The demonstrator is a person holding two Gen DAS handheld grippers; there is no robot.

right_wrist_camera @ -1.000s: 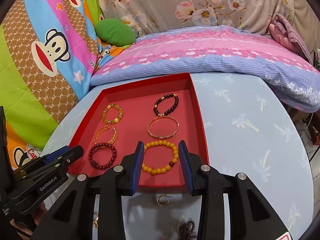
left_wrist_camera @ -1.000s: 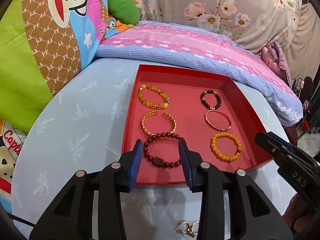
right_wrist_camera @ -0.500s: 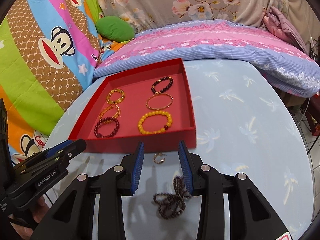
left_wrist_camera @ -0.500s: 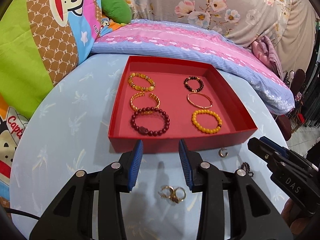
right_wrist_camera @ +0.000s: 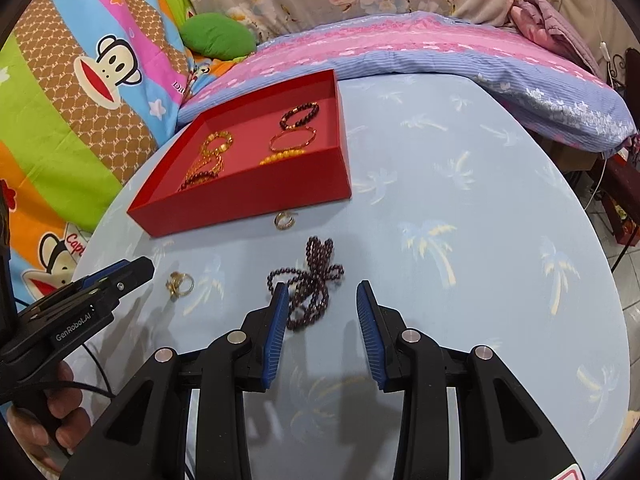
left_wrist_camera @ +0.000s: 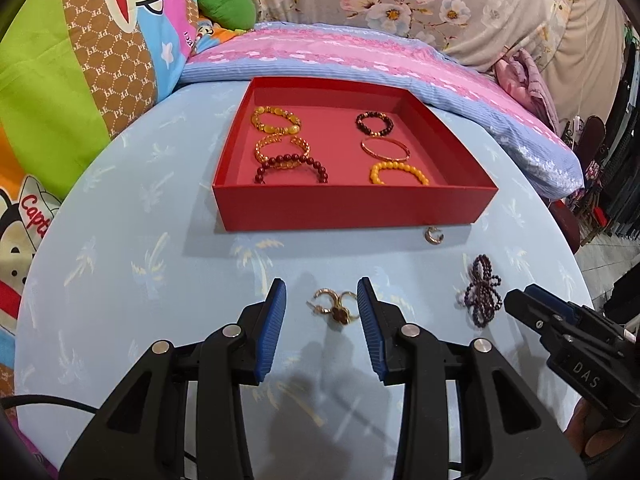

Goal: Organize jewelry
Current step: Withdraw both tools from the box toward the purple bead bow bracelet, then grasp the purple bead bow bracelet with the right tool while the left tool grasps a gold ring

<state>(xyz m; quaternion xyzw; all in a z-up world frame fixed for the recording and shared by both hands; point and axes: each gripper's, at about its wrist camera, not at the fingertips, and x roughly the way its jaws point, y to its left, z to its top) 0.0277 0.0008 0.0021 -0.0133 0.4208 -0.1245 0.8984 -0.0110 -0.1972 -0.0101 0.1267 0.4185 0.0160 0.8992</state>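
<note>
Jaws are spread on both units. We hold the left gripper [left_wrist_camera: 320,308] low over the blue tablecloth [left_wrist_camera: 160,264], its fingers flanking the gold rings [left_wrist_camera: 336,307] without contact. The right gripper [right_wrist_camera: 322,308] hovers level, with the dark bead necklace [right_wrist_camera: 310,282] by its left finger. The red tray [left_wrist_camera: 352,208] of bracelets sits beyond.

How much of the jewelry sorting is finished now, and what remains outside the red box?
Done: six bracelets lie in two columns inside the red cardboard box. In hand: nothing; the left hand-held gripper is open around the gold rings cluster, and the right hand-held gripper is open by the dark purple beaded string. Left: those two, plus the small gold ring against the box front.
</note>
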